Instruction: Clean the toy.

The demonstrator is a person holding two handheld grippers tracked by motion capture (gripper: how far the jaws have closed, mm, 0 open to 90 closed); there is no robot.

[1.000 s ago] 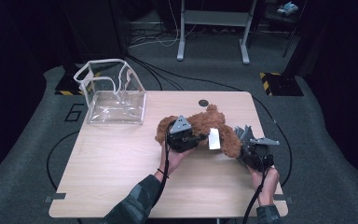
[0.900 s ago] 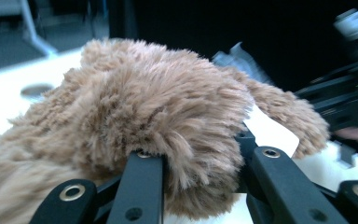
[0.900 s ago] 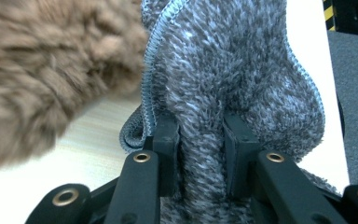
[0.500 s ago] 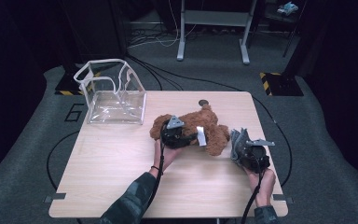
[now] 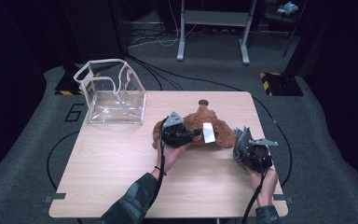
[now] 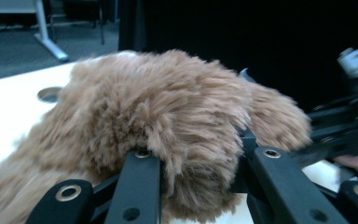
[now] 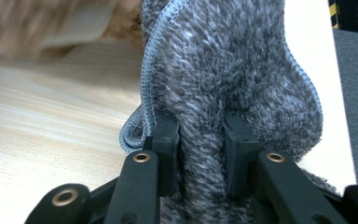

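A brown plush toy (image 5: 216, 127) with a white tag (image 5: 208, 132) lies at the middle right of the wooden table (image 5: 112, 163). My left gripper (image 5: 190, 134) is at its left side. In the left gripper view the jaws (image 6: 196, 156) have just been closing and now pinch a thick tuft of the brown fur (image 6: 158, 102). My right gripper (image 5: 244, 148) is near the table's right edge, shut on a grey fluffy cloth (image 5: 239, 138). The right gripper view has that cloth (image 7: 233, 70), with its blue stitched hem, squeezed between the pads (image 7: 200, 135).
A clear plastic pouch (image 5: 114, 100) with white trim stands open at the table's back left. A round cable hole (image 5: 203, 102) sits at the back edge, just behind the plush. Bare tabletop lies at the front left. Dark floor with cables surrounds the table.
The brown plush has shifted a little to the left, and the left gripper has taken a new hold on it. The right gripper and grey cloth have hardly moved.
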